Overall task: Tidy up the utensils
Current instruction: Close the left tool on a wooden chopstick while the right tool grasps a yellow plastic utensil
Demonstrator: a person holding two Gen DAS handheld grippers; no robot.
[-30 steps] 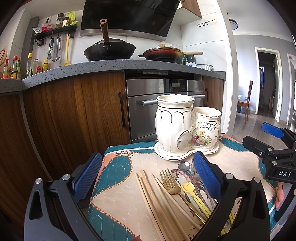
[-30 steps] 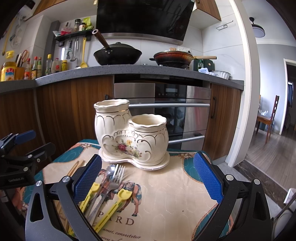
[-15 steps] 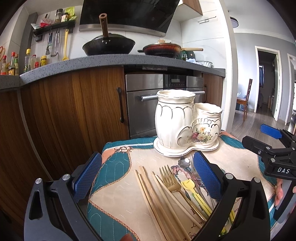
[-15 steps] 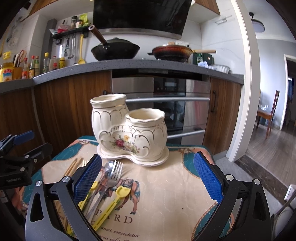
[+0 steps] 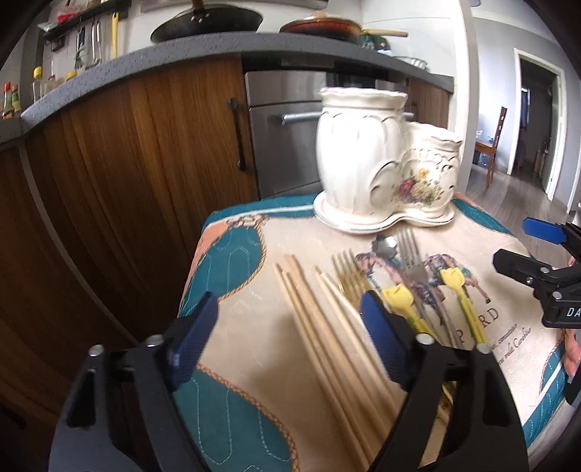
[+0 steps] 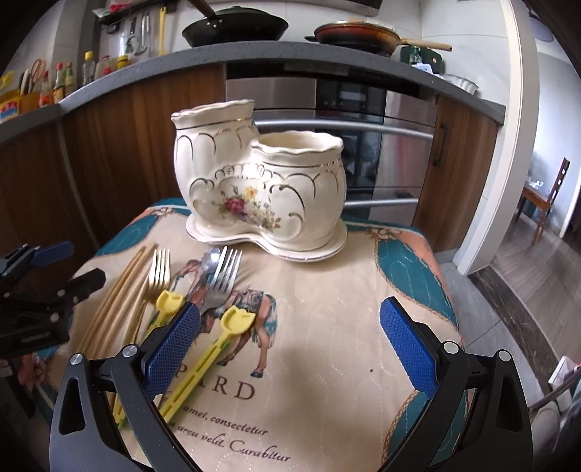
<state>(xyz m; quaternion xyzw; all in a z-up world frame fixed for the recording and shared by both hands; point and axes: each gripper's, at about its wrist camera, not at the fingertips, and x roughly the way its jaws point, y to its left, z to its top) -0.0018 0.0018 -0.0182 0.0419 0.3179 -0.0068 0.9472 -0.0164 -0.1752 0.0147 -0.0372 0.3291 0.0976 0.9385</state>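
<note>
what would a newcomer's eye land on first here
The cream ceramic utensil holder with two cups and painted flowers, standing at the far end of the printed cloth. Next, the row lying in front of it: wooden chopsticks, a gold fork, a steel fork and yellow-handled pieces.

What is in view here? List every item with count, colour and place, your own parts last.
utensil holder: one, cream with flowers, two cups, far end of the cloth.
chopsticks: several, light wood, left side of the cloth, between the left pads.
gold fork: one, beside the chopsticks.
steel fork: one, silver, near the holder.
spoon: one, silver, partly under the steel fork.
yellow utensils: two, plastic, near edge.
cloth: one, beige and teal.
wok: one, black, on the counter.
frying pan: one, reddish, on the counter.
left hand-held gripper: black, blue pads, closing.
right hand-held gripper: black, blue pads, open.
</note>
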